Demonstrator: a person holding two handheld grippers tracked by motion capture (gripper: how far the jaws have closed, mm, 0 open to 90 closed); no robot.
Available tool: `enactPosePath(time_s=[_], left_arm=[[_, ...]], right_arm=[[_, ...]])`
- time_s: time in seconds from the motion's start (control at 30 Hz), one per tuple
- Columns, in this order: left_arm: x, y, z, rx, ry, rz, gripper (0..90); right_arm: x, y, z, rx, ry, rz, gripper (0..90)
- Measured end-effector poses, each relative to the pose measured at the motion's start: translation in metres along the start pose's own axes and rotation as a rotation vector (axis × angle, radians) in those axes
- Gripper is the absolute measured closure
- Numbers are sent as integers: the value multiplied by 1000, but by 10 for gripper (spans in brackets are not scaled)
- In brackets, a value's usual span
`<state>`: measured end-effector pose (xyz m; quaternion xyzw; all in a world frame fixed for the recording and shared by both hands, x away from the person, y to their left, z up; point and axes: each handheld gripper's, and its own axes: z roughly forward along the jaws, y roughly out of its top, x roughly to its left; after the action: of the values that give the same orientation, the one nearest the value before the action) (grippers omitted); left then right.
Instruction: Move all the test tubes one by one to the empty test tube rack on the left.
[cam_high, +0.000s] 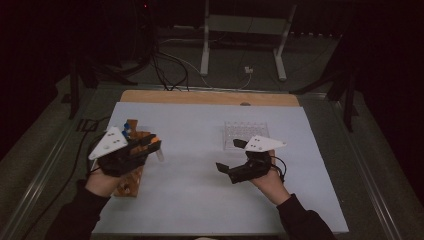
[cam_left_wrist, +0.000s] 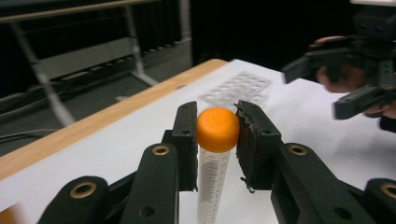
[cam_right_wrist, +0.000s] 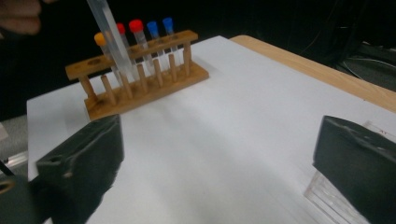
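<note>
The left gripper (cam_left_wrist: 217, 140) squeezes the orange-capped tube (cam_left_wrist: 215, 154) tight. The right gripper (cam_high: 236, 159) is wide open, holding nothing. Keep the tube straight above the wooden rack (cam_right_wrist: 140, 79).

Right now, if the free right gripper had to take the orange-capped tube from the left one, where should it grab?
Probably the clear barrel below the orange cap, coming from the side: the left gripper already clamps the cap, and the long barrel hangs free.
</note>
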<state>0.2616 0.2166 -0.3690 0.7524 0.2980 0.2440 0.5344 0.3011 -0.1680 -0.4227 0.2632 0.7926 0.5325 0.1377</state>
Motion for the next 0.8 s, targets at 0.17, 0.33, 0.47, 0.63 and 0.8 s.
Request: enactPosePath(time_s=[0.17, 0.33, 0.47, 0.63, 0.8], left_arm=[[13, -11, -32, -17, 80, -37, 715], [16, -21, -59, -22, 158, -46, 715], [22, -38, -73, 1, 217, -77, 715], [32, -58, -76, 6, 244, -142, 715], [34, -76, -62, 55, 245, -157, 715]], right_arm=[[-1, -2, -1, -8, -3, -9, 0], [-2, -2, -1, -1, -13, -17, 0], [-2, -3, -2, 0, -11, -15, 0], [-3, -5, -1, 8, -8, -8, 0], [-1, -4, 0, 11, -5, -14, 0]])
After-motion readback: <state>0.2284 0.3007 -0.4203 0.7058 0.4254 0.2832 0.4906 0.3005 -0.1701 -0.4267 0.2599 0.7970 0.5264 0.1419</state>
